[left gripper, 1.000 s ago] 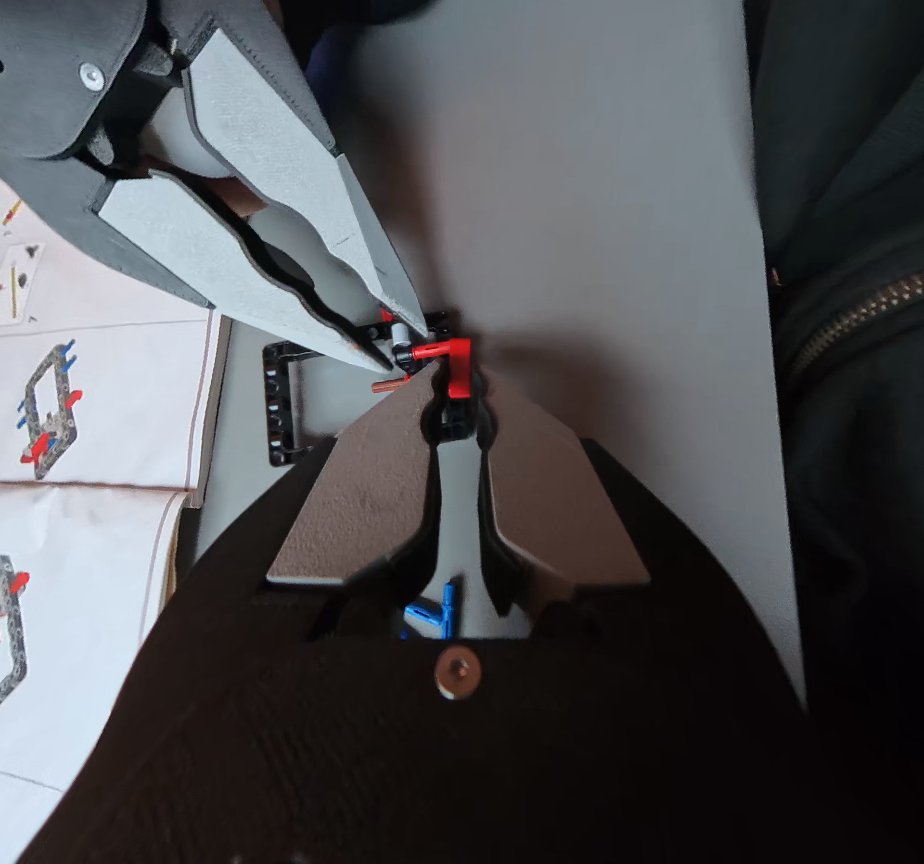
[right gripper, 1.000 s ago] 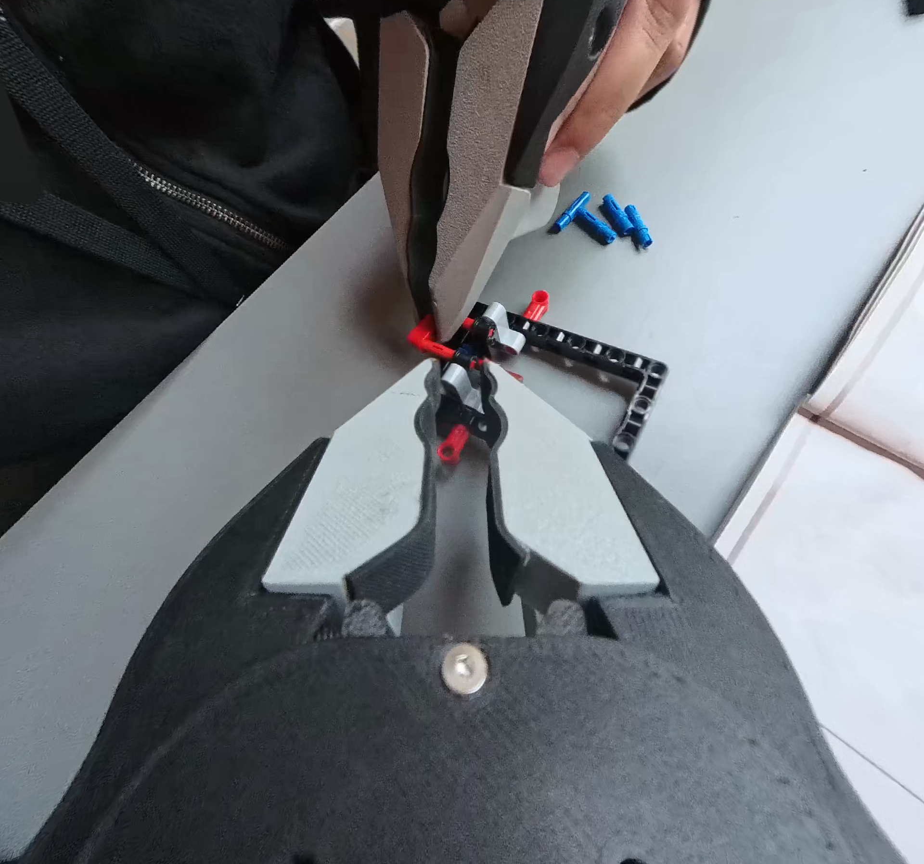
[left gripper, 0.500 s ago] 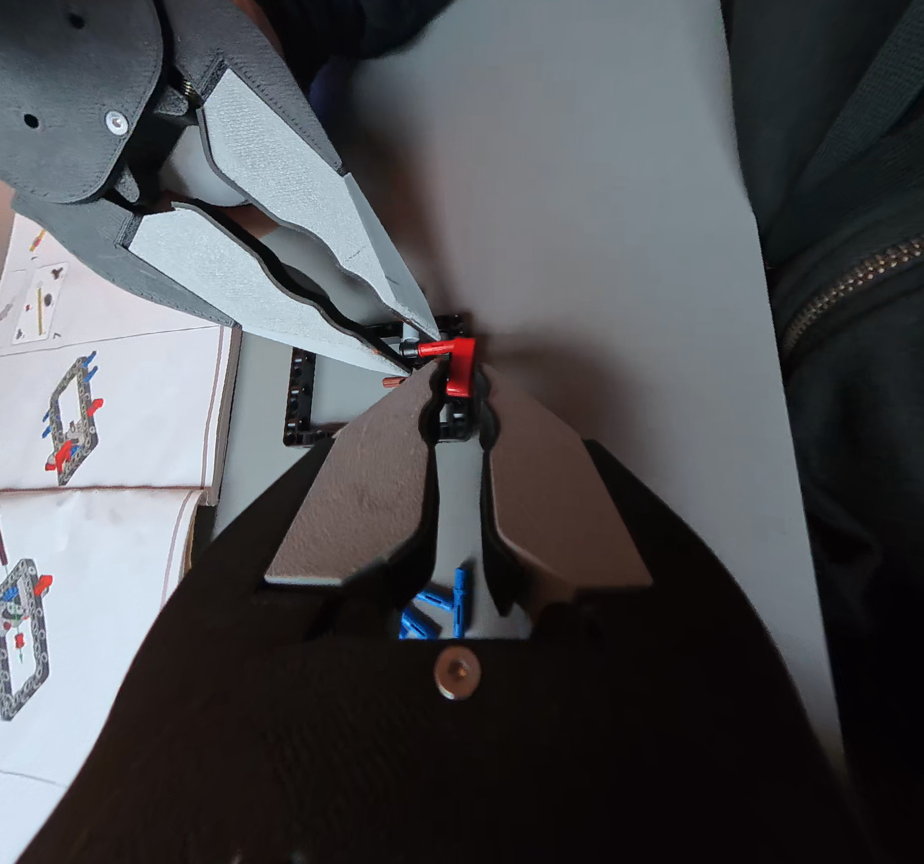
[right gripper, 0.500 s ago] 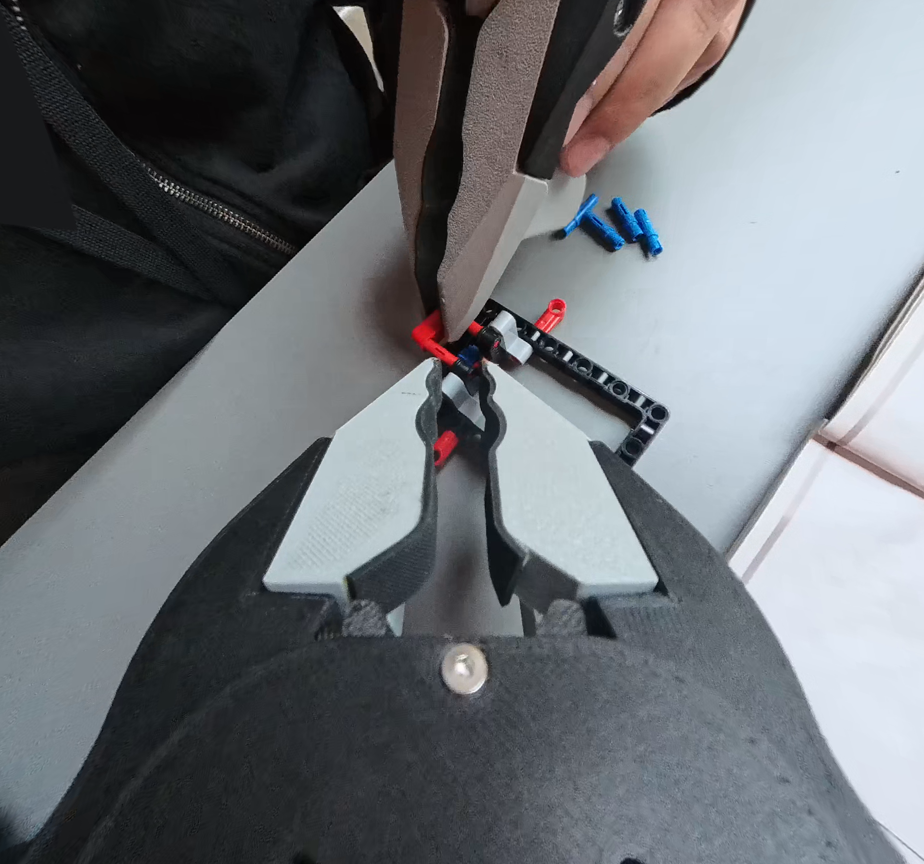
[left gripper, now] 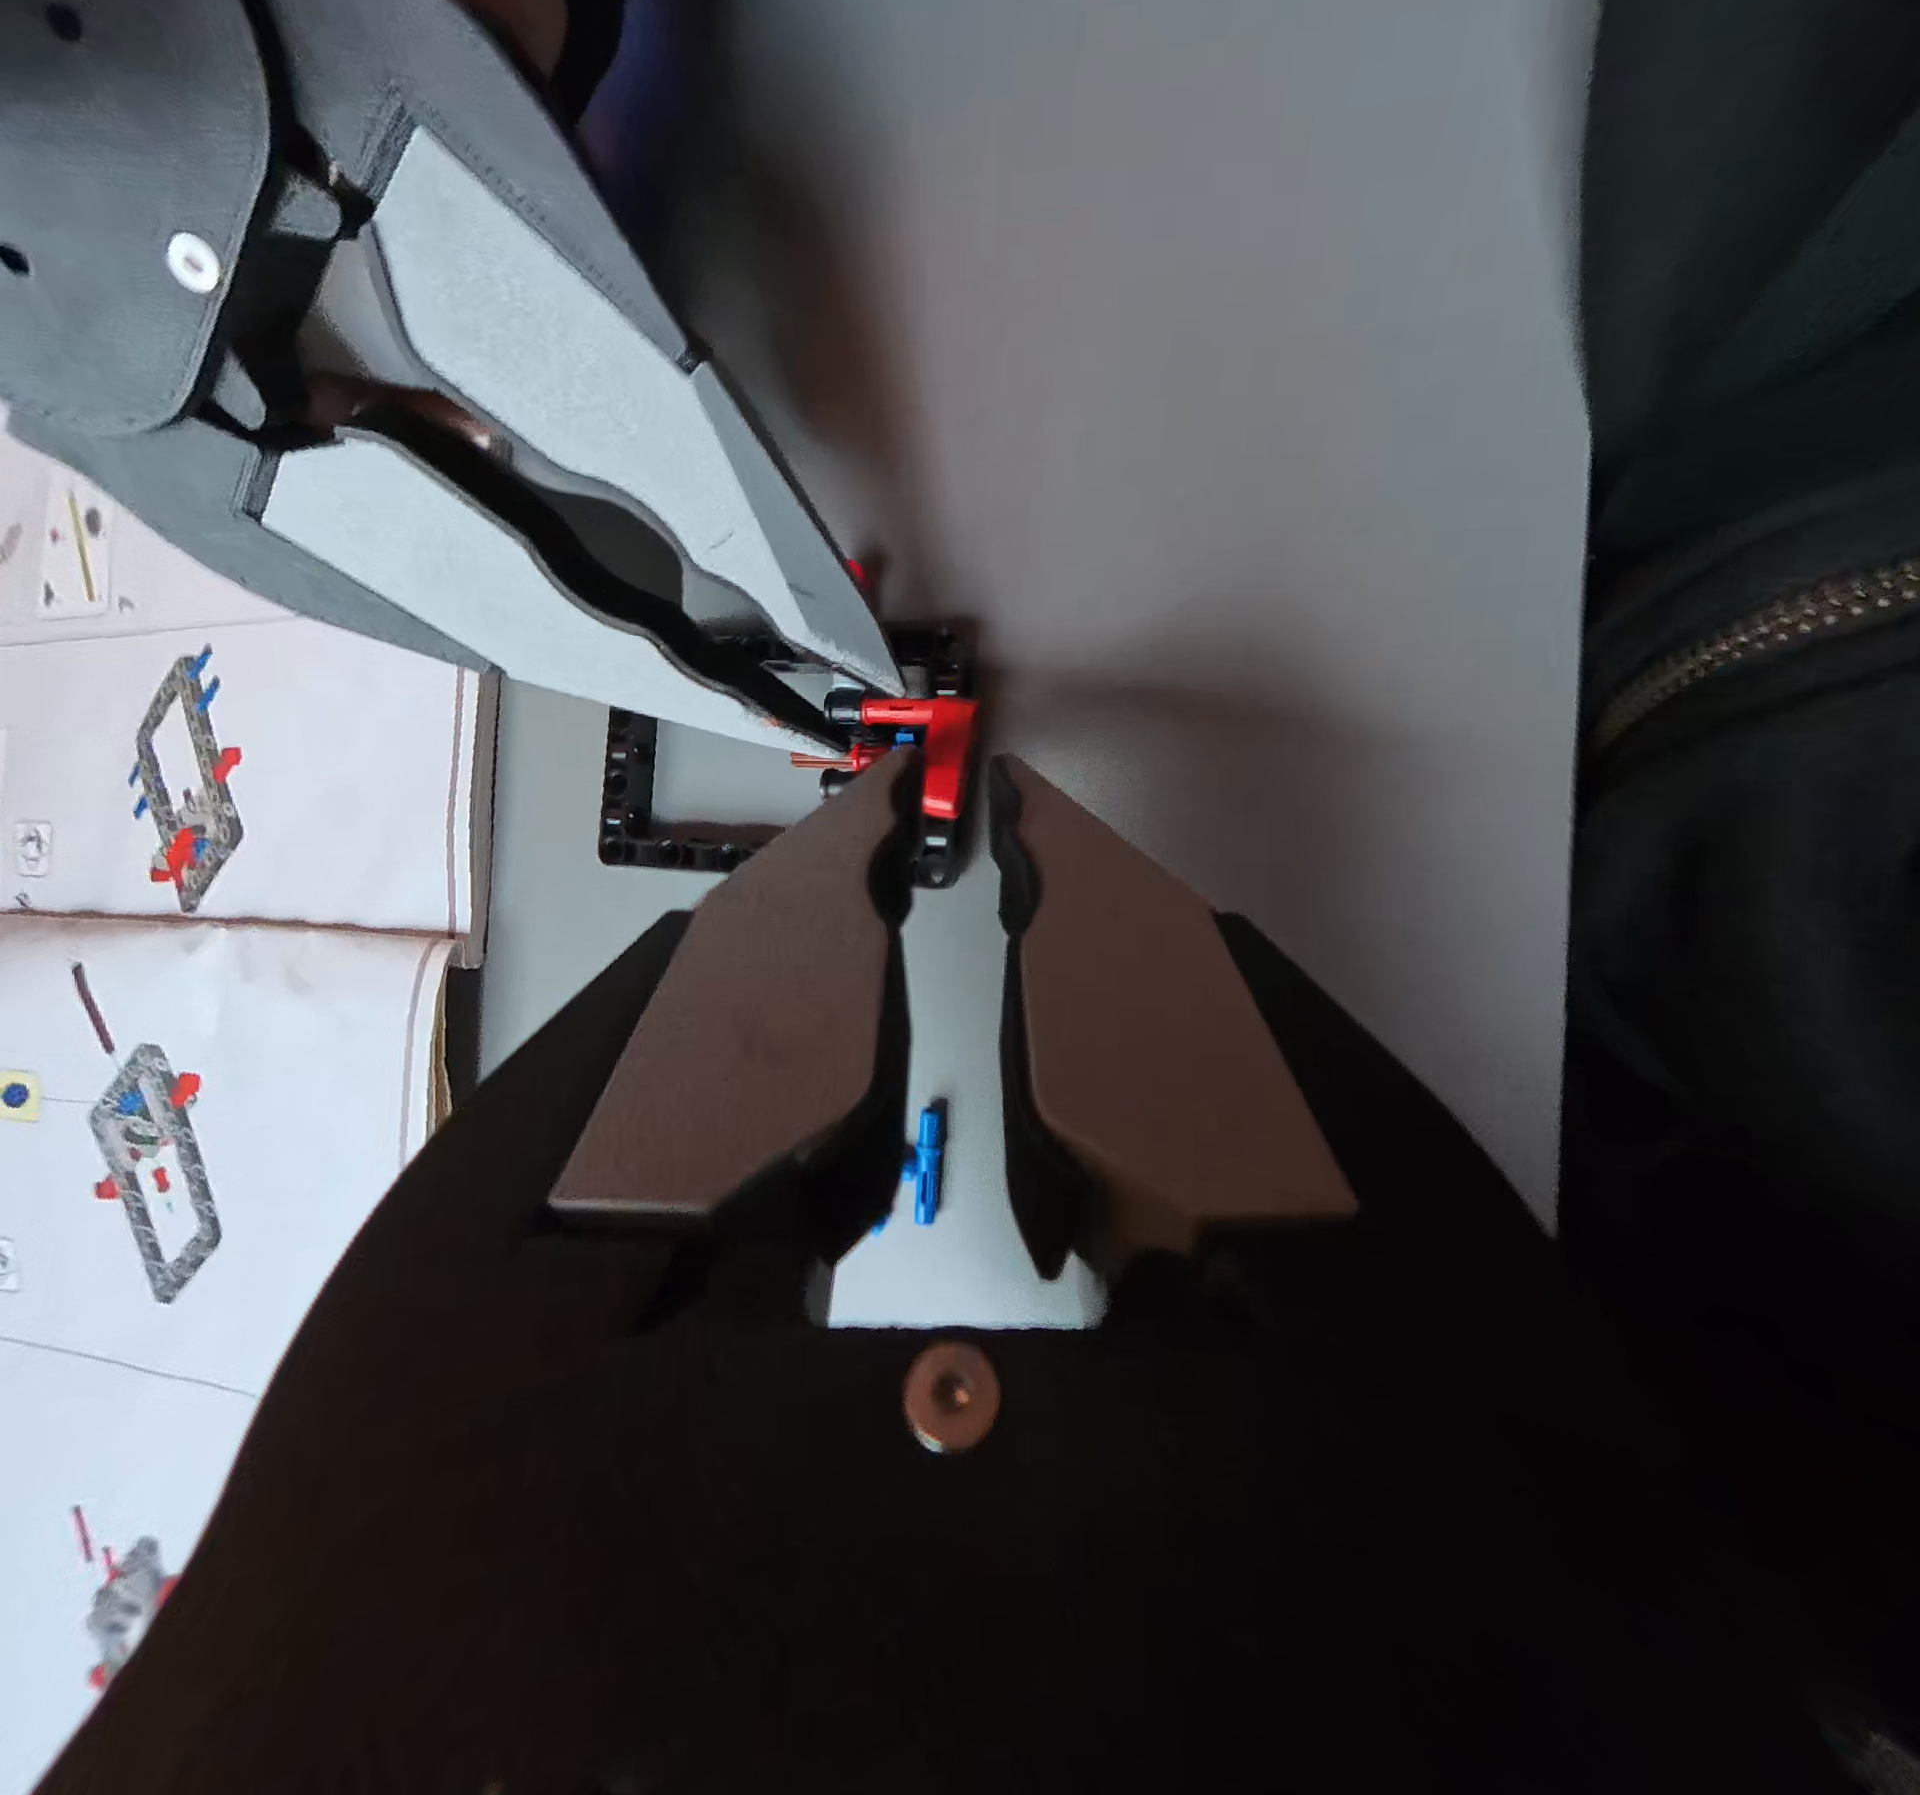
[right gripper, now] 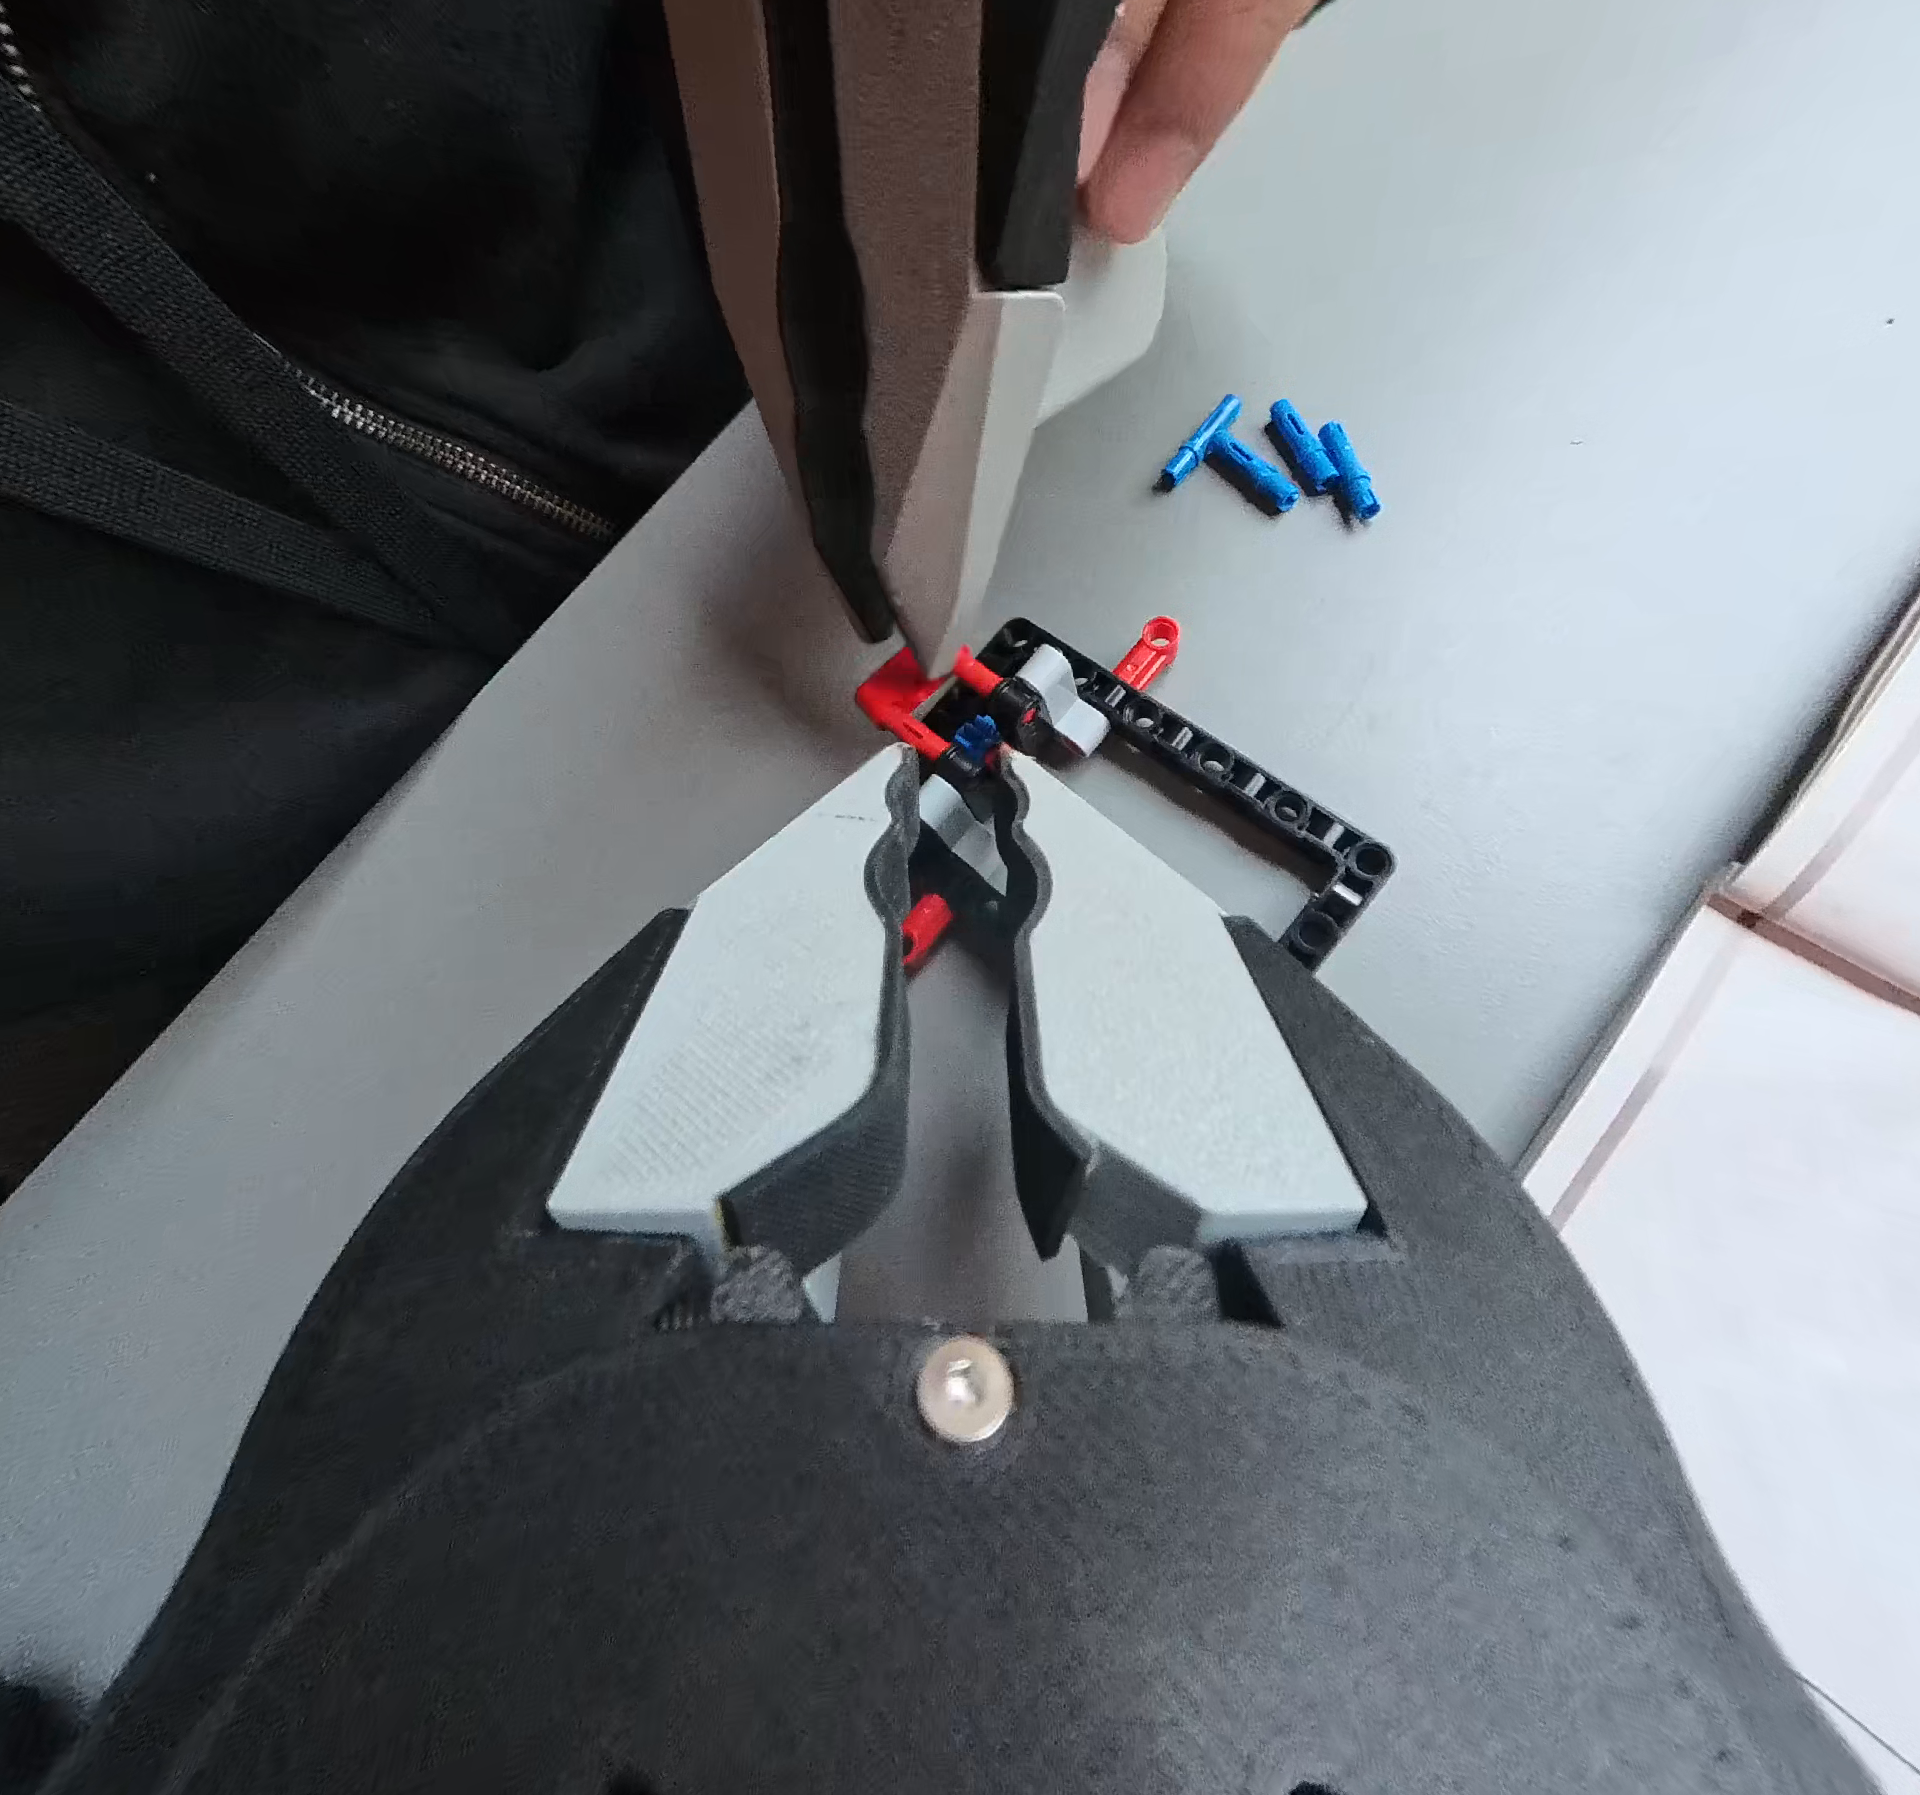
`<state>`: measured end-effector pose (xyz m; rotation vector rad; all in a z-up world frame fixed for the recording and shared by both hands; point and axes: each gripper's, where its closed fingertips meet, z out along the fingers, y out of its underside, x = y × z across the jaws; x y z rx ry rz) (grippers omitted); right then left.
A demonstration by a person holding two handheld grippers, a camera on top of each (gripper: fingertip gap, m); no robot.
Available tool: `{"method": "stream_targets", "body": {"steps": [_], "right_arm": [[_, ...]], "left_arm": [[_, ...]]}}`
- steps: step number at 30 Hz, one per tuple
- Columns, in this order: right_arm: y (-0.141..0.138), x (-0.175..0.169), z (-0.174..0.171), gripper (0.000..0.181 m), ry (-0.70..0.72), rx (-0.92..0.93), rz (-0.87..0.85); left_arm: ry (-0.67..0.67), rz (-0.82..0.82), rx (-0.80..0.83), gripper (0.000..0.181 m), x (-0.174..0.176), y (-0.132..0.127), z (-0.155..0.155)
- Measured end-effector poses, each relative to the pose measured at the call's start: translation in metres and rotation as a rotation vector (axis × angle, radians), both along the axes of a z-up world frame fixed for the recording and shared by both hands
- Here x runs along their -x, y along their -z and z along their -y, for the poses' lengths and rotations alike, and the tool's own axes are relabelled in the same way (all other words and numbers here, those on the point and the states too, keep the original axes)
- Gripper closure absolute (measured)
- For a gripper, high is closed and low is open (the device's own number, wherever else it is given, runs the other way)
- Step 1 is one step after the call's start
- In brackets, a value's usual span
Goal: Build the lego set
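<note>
Now I'm seating the red angle piece [right gripper: 896, 691] on the black frame's [right gripper: 1236, 777] corner on the tabletop [right gripper: 1558, 239]: left gripper [left gripper: 948, 789] released around it, right gripper [right gripper: 961, 779] clenched on the grey connector [right gripper: 961, 820]. Next, I judge, a careful press home.

Soft daylight lit the right wrist view evenly and sharply. The left wrist view was dim; its gripper [left gripper: 948, 779] sat in dark shadow, and a blurred shadow spread over the table [left gripper: 1247, 395]. Both views bulged at the edges.
</note>
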<state>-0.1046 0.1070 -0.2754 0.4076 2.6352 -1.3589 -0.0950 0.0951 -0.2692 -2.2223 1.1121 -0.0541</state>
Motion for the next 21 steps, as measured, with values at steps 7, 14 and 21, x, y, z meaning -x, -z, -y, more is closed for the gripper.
{"method": "stream_targets", "body": {"steps": [7,14,21], "right_arm": [[0.000,0.001,0.000,0.170,0.009,-0.009,-0.015],[0.000,-0.002,0.003,0.169,-0.013,0.006,-0.012],[0.000,-0.004,0.004,0.170,-0.016,0.010,0.002]], "left_arm": [[0.023,-0.033,0.060,0.175,-0.001,0.001,-0.003],[0.028,-0.063,0.077,0.174,-0.001,0.010,-0.001],[0.035,-0.010,0.066,0.173,-0.003,0.008,0.000]]}}
